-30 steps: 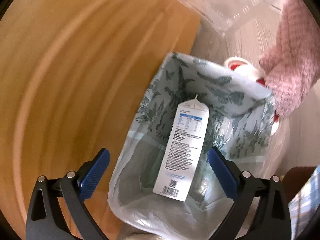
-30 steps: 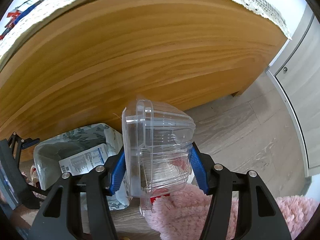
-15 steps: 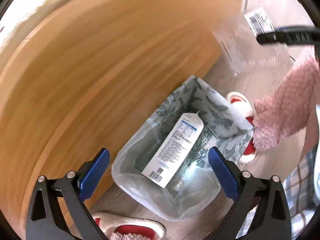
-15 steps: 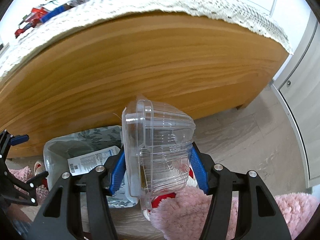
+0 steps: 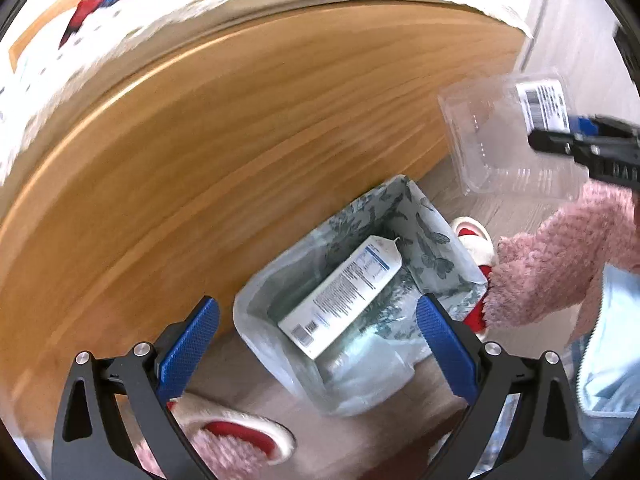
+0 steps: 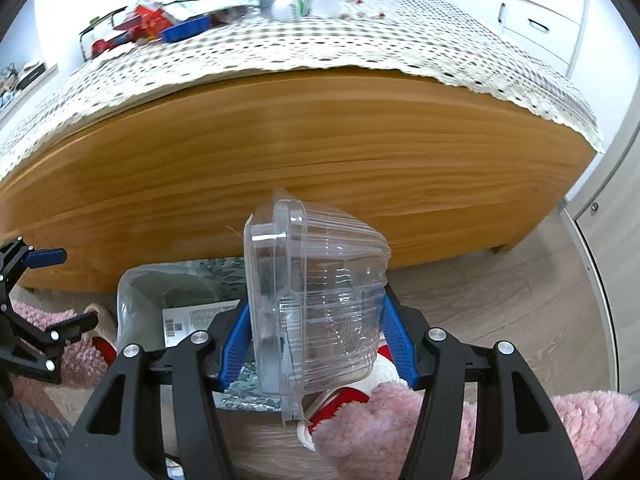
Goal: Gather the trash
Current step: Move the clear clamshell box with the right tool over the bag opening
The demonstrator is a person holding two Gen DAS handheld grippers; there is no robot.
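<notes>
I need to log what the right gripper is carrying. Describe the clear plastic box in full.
The plastic box is a clear, thin, ribbed clamshell with a rimmed lid, closed and looking empty. It is turned on its side, clamped between the blue pads of the right gripper, lid rim towards the left pad. From the left wrist view a white barcode label shows on one face. It hangs in the air beside the wooden bed frame, not yet in the lined bin on the floor.

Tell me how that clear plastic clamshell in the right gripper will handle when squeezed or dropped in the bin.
The clear clamshell looks thin-walled and empty, so probably very light and apt to buckle under a hard squeeze. Its smooth ribbed sides may slip between the right gripper pads. Dropped toward the lined bin, it may well land askew on the carton rather than settle flat.
</notes>
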